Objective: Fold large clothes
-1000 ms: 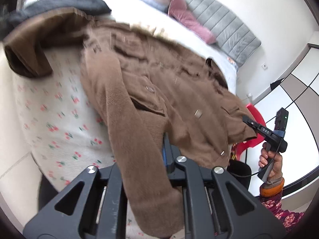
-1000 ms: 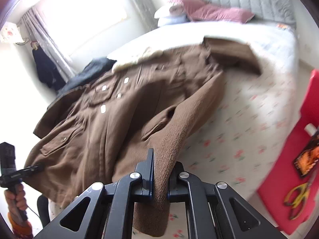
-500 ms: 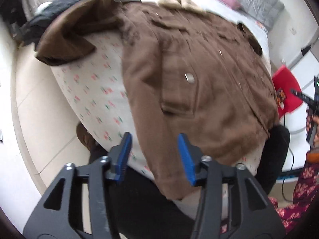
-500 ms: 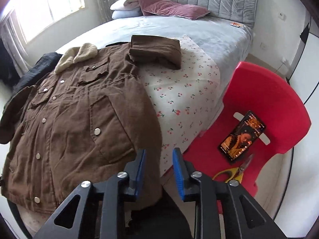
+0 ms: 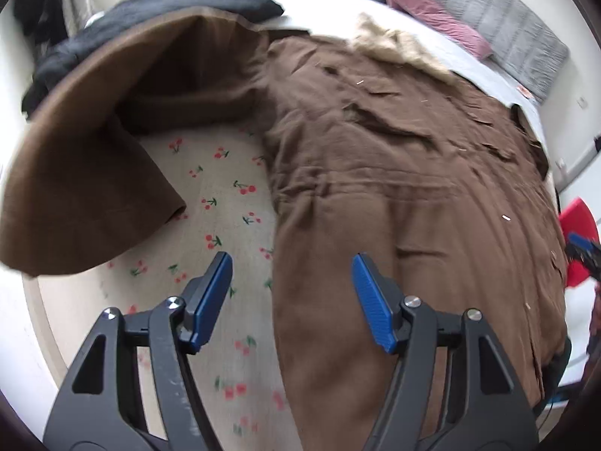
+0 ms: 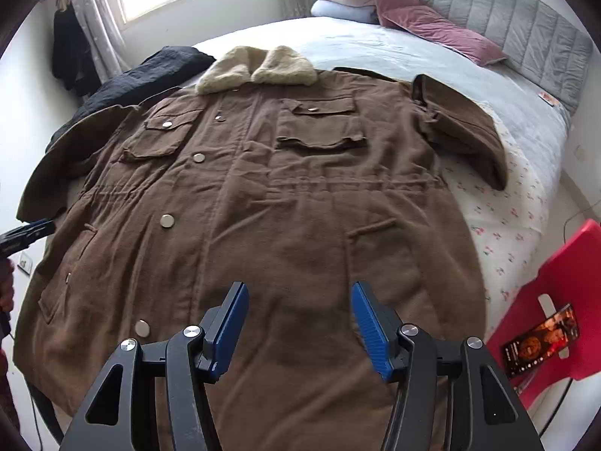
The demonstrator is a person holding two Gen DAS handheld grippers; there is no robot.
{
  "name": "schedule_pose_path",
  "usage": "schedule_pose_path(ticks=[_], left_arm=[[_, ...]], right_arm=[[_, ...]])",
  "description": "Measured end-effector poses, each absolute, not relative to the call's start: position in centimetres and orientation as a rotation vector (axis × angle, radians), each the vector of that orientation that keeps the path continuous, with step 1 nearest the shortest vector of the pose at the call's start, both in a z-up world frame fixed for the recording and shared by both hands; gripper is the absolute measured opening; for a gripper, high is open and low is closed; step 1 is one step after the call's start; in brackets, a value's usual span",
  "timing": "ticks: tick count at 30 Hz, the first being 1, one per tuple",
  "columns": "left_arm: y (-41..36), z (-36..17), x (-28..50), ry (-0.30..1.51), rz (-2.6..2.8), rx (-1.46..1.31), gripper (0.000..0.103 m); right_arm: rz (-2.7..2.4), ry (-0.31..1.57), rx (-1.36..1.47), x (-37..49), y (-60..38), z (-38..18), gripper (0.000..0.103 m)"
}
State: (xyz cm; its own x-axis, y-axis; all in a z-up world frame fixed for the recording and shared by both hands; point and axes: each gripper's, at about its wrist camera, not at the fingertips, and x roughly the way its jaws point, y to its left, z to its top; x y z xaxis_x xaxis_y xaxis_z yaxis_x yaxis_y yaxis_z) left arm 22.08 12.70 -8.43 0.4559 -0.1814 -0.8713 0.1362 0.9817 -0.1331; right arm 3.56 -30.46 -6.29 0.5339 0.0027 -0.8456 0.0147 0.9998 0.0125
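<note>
A large brown coat (image 6: pixel 285 195) with a cream fleece collar (image 6: pixel 255 67) lies spread front-up on the bed, both sleeves bent inward. My right gripper (image 6: pixel 298 323) is open and empty, hovering over the coat's hem. My left gripper (image 5: pixel 291 293) is open and empty, over the coat's left side edge (image 5: pixel 375 206) and the cherry-print sheet (image 5: pixel 225 195). The left sleeve (image 5: pixel 94 158) lies folded to its left. The left gripper's tip also shows in the right wrist view (image 6: pixel 26 233), and the right gripper's tip in the left wrist view (image 5: pixel 580 248).
A black garment (image 6: pixel 142 75) lies beside the coat's left shoulder. Pillows (image 6: pixel 413 11) and a grey headboard (image 6: pixel 526 26) are at the far end. A red chair (image 6: pixel 556 300) holding a phone (image 6: pixel 541 342) stands right of the bed.
Both grippers let go of the coat's lower corners and opened. The coat now lies flat on the bed. Both grippers moved in over the coat.
</note>
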Motion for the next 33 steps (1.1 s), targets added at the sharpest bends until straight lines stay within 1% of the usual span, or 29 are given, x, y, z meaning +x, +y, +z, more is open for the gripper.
schedule_pose_path(ticks=[1,2,4,6,8,9,10,11,14,16,18,20,21,22,23,24,25,27,30,33], left_arm=[[12.7,-9.4,22.6,1.096,-0.182,-0.048,0.050],[12.7,-10.3,22.8,1.101,-0.165,-0.043,0.041],[12.7,-10.5,22.5,1.095,-0.134,-0.033,0.040],[12.5,-8.9,21.0,1.063,-0.055,0.016,0.040],[12.9,-6.8,19.0,0.987,-0.012,0.069,0.051],[13.4,-5.4,17.5,0.920,0.002,0.091,0.068],[14.0,-4.3,16.3,0.861,0.014,0.103,0.082],[14.6,-3.4,15.3,0.813,0.033,0.112,0.086],[17.0,-1.1,12.6,0.674,0.147,0.167,0.088],[18.7,-0.6,11.8,0.622,0.233,0.189,0.096],[20.4,-1.3,12.6,0.641,0.266,0.180,0.097],[22.4,-2.4,14.2,0.700,0.266,0.140,0.097],[23.4,-3.0,15.1,0.729,0.260,0.112,0.090],[24.5,-3.7,16.3,0.769,0.252,0.083,0.068],[24.9,-4.2,17.1,0.797,0.238,0.070,0.050],[25.4,-4.3,17.9,0.829,0.224,0.060,0.009],[25.9,-3.6,18.8,0.847,0.211,0.046,0.009],[25.8,-1.0,18.7,0.786,0.204,0.065,0.009],[26.1,5.8,19.1,0.640,0.240,0.148,0.008],[28.7,12.1,21.2,0.560,0.303,0.155,0.008]], right_arm=[[0.008,1.016,0.010,4.3,-29.4,-6.7,0.059],[0.021,1.024,0.003,4.7,-28.7,-7.1,0.060],[0.043,1.043,-0.022,5.3,-27.4,-7.8,0.061],[0.056,1.057,-0.054,5.5,-26.7,-8.3,0.061],[0.057,1.069,-0.094,5.7,-26.2,-8.7,0.062],[0.052,1.074,-0.109,5.8,-26.0,-8.8,0.062],[0.047,1.077,-0.117,5.9,-26.0,-8.9,0.063],[0.043,1.077,-0.120,6.1,-25.9,-8.8,0.063],[0.053,1.069,-0.119,6.7,-25.4,-8.7,0.065],[0.064,1.068,-0.115,7.1,-24.9,-8.8,0.065],[0.076,1.072,-0.111,7.6,-24.2,-9.1,0.066],[0.091,1.082,-0.112,7.9,-23.4,-9.5,0.066],[0.099,1.088,-0.118,8.0,-22.9,-9.7,0.066],[0.105,1.094,-0.128,8.1,-22.5,-10.0,0.066],[0.110,1.098,-0.138,8.1,-22.1,-10.2,0.066],[0.115,1.101,-0.150,8.2,-21.7,-10.3,0.066],[0.119,1.102,-0.160,8.2,-21.3,-10.5,0.066],[0.121,1.103,-0.177,8.4,-20.8,-10.6,0.066],[0.114,1.099,-0.195,9.1,-20.3,-10.5,0.066],[0.102,1.096,-0.193,10.0,-20.0,-10.3,0.066]])
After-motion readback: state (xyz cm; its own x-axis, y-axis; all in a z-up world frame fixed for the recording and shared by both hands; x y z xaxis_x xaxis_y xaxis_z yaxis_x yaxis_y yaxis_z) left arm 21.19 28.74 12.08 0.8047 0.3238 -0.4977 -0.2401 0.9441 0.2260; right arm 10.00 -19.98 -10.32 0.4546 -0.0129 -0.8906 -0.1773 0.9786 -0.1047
